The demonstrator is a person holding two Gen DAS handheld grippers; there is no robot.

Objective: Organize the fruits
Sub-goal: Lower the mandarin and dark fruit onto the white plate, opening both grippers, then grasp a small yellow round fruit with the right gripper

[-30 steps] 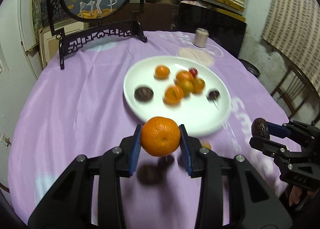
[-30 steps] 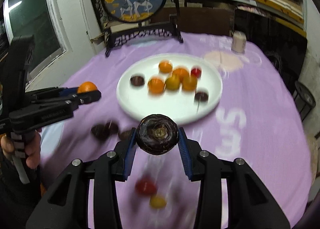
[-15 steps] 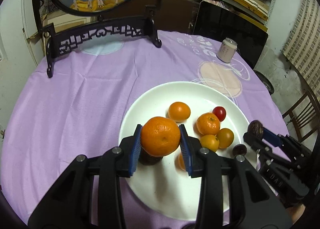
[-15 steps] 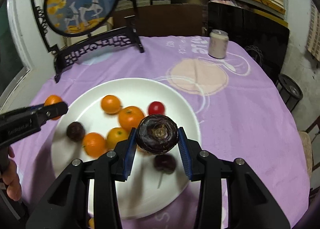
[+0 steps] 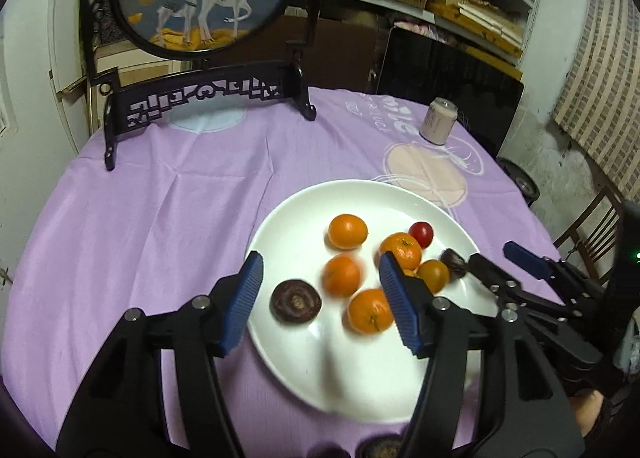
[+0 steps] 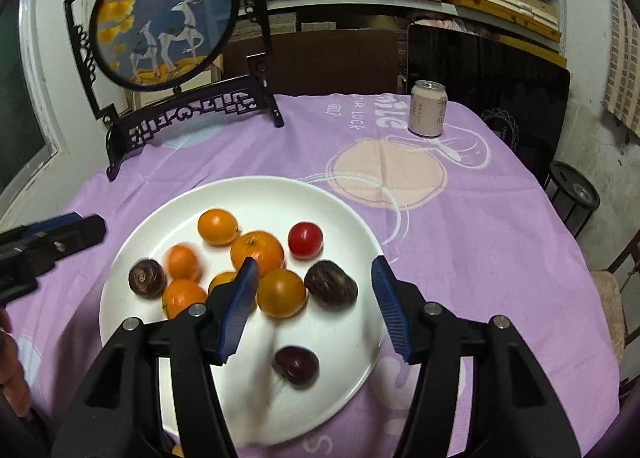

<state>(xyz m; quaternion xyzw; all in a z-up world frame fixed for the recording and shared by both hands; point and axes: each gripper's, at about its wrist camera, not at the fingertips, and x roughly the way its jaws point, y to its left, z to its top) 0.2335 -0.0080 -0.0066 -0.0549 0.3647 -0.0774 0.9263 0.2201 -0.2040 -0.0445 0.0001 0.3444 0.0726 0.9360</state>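
left gripper [image 5: 320, 298]: jaws just opened, empty, orange [image 5: 342, 275] dropped between them
right gripper [image 6: 316, 306]: jaws just opened, empty
plate [image 6: 248, 194]: fruit left on bench at 6 o'clock, nearer left hand

Both cameras ride behind their own gripper fingers, angled downward and forward across the purple tablecloth [image 5: 160, 218] toward shelves at the back. The left wrist view looks from close above the near-left edge of the white plate [image 5: 304, 370]; the right wrist view looks from its near-right side. Both share the plate [image 6: 352, 362], the deer screen [image 6: 160, 18] and the can [image 6: 427, 114].
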